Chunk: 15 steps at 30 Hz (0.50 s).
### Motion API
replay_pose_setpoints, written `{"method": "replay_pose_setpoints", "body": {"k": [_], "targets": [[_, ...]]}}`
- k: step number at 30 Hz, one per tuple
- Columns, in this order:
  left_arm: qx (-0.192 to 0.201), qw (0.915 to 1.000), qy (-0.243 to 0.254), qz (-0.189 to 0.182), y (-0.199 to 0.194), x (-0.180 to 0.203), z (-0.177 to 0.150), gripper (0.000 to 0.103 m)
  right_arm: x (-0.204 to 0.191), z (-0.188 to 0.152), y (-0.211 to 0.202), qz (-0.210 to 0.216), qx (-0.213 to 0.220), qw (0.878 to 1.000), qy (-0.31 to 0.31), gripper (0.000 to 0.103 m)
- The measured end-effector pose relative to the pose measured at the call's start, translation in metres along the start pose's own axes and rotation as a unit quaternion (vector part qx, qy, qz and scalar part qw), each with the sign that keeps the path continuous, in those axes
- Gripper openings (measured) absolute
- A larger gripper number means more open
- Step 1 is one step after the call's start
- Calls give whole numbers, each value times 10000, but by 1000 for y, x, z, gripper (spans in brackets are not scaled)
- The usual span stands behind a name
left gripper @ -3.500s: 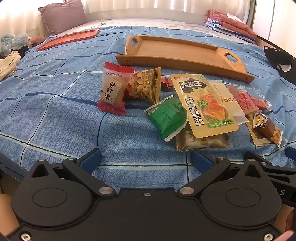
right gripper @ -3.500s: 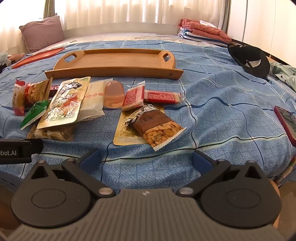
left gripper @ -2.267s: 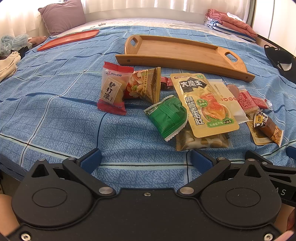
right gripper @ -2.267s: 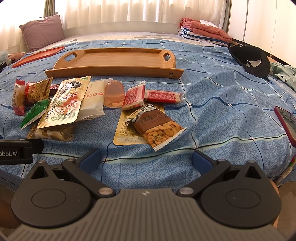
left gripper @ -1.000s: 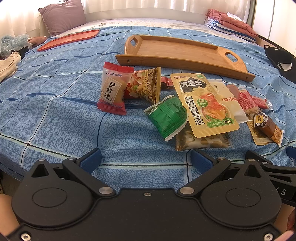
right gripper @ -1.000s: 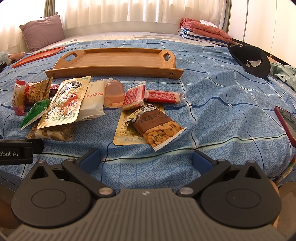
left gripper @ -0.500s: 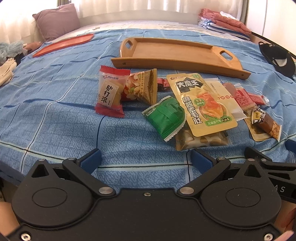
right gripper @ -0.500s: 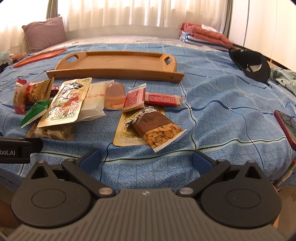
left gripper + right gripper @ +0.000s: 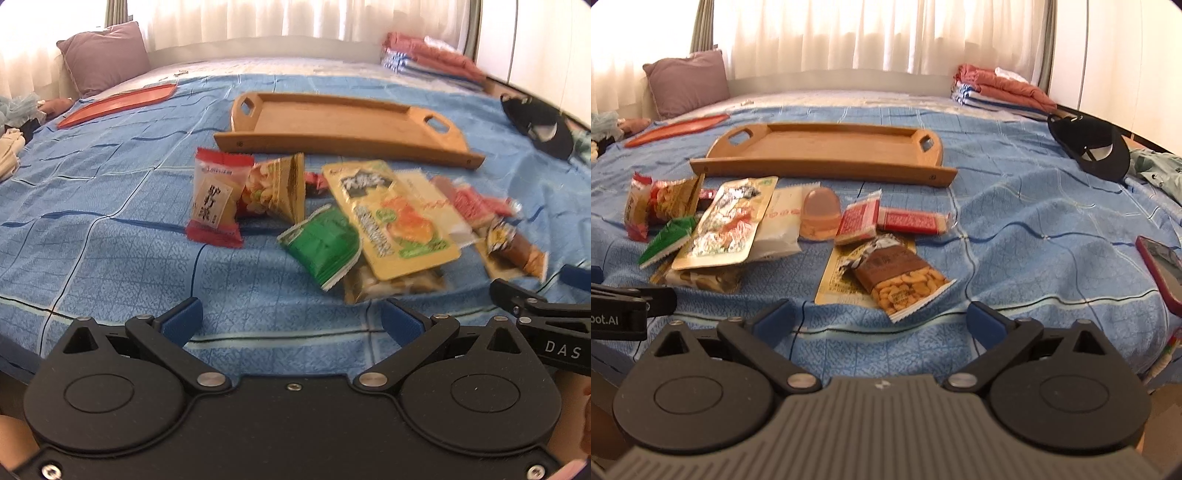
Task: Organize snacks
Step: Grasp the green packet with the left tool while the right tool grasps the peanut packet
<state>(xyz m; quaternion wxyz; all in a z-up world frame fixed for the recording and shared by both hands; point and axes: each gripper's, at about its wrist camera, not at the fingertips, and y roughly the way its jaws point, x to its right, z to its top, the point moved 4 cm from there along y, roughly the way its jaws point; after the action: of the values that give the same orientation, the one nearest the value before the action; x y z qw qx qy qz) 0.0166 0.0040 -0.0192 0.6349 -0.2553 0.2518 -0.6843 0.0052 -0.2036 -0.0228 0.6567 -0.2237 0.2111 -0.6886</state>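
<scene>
Several snack packets lie in a loose pile on the blue bedspread, in front of an empty wooden tray [image 9: 343,123] [image 9: 827,147]. Among them are a red-and-cream packet [image 9: 216,197], a green packet [image 9: 321,245], a large yellow pouch [image 9: 389,218] and a brown peanut packet [image 9: 899,278]. My left gripper [image 9: 291,321] is open, low at the bed's near edge, short of the green packet. My right gripper [image 9: 879,319] is open too, just in front of the peanut packet. Neither holds anything.
A flat red tray [image 9: 118,103] and a purple pillow [image 9: 103,55] lie at the far left. Folded clothes [image 9: 1001,92] are stacked at the far right, beside a black cap [image 9: 1089,146]. A red phone [image 9: 1161,267] rests near the right edge.
Both grippers have tilted up and moved slightly, so the snacks and tray sit lower in view. Nothing on the bed has shifted; both grippers stay open.
</scene>
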Motion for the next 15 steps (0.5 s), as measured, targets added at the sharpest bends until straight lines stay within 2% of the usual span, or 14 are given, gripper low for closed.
{"method": "replay_pose_setpoints", "body": {"k": [2, 3, 5, 8, 11, 15], "targets": [[119, 9997, -98, -191, -6, -1, 4, 100, 3, 3, -4, 72, 131, 9999, 57, 100], [166, 9995, -112, -261, -9, -1, 6, 95, 5, 4, -6, 99, 182, 9998, 79, 99], [242, 9993, -86, -274, -14, -1, 11, 87, 10, 8, -7, 123, 251, 9995, 121, 95], [299, 9991, -146, -273, -16, -1, 18, 81, 17, 13, -7, 128, 305, 9993, 170, 90], [229, 9985, -343, -371, -14, -2, 24, 69, 22, 17, -4, 128, 346, 9991, 199, 87], [135, 9975, -530, -452, -5, -3, 30, 57, 27, 21, 0, 180, 342, 9991, 189, 81]]}}
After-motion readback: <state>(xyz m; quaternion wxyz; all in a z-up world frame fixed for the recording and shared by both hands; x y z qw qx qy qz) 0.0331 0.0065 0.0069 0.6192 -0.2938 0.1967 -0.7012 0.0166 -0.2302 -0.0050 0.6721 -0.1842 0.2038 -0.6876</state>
